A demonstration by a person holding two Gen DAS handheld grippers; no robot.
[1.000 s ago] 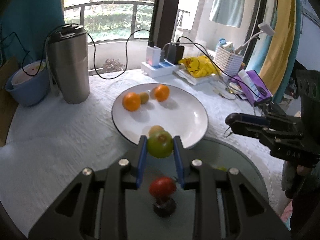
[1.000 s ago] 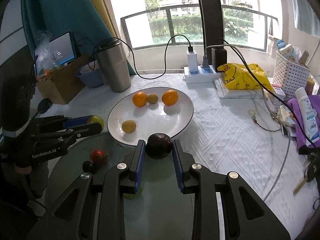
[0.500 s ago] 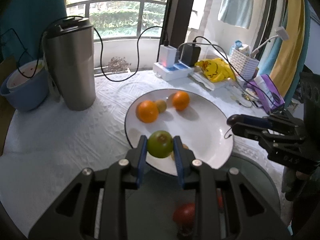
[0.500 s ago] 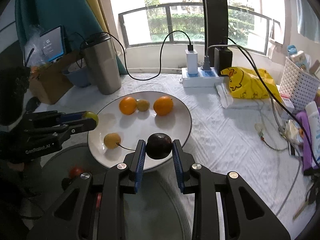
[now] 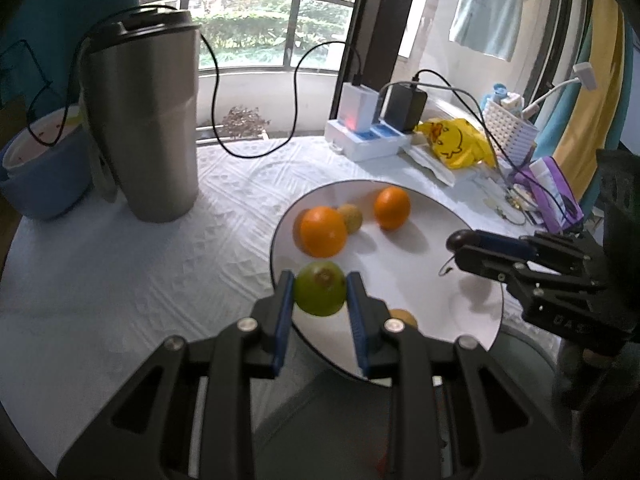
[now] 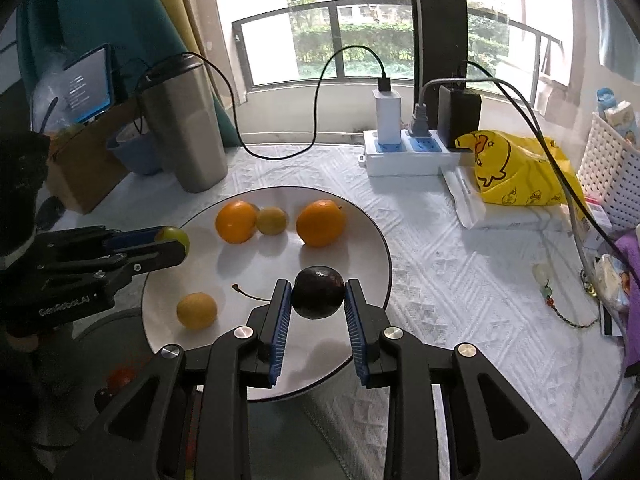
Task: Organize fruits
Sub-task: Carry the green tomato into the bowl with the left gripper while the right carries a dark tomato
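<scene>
While both grippers tilt down over the white plate (image 6: 372, 240), the left gripper (image 5: 320, 296) clamps a green fruit (image 5: 320, 289) and the right gripper (image 6: 318, 300) pinches a dark fruit (image 6: 318, 297).

In front of me is a round table with a white textured cloth (image 6: 460, 264). Behind it I see a big window with a black metal railing (image 6: 360, 8) and green trees outside. Daylight comes in. A teal curtain (image 6: 104, 20) hangs at the left.
</scene>
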